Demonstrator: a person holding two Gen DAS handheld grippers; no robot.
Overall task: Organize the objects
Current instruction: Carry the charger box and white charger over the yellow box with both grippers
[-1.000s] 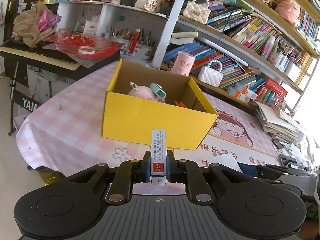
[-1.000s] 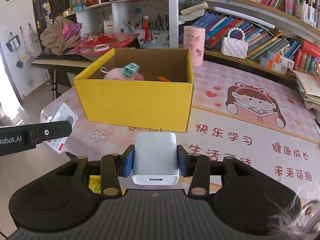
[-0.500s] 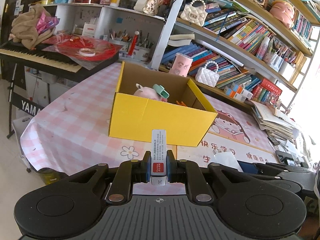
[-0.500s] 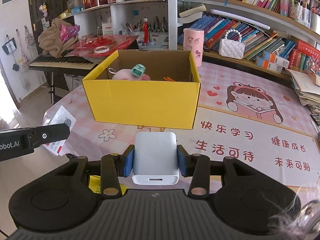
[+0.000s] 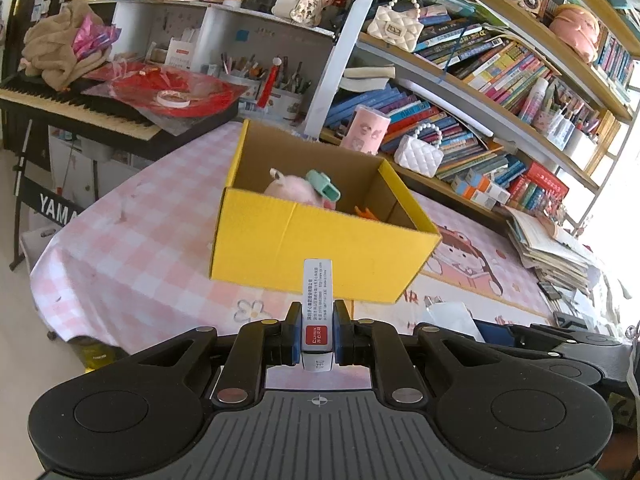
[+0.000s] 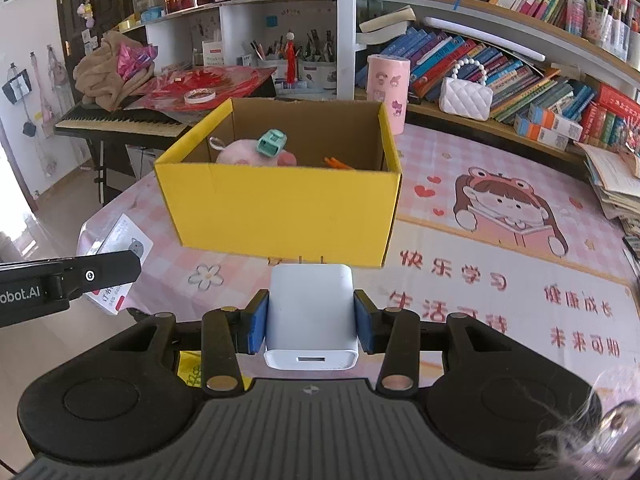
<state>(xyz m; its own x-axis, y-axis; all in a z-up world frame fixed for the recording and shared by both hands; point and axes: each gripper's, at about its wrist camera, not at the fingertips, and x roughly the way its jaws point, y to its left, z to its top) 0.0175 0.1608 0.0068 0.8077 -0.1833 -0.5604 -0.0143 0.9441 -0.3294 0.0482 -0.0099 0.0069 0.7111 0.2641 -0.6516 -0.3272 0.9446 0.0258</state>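
While the left gripper (image 5: pixel 317 334) jaws clamp a slim labelled box (image 5: pixel 317 304) and the right gripper (image 6: pixel 311 322) jaws a white charger (image 6: pixel 311 316), the yellow carton (image 6: pixel 280 208) lies ahead, beyond both; carrying is in hand, and release calls for clearing its near wall.

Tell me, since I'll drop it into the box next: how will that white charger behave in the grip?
The white charger looks rigid, so the right gripper can likely squeeze firmly. Its glossy shell may slip. Blocky, it probably won't roll in the yellow box.
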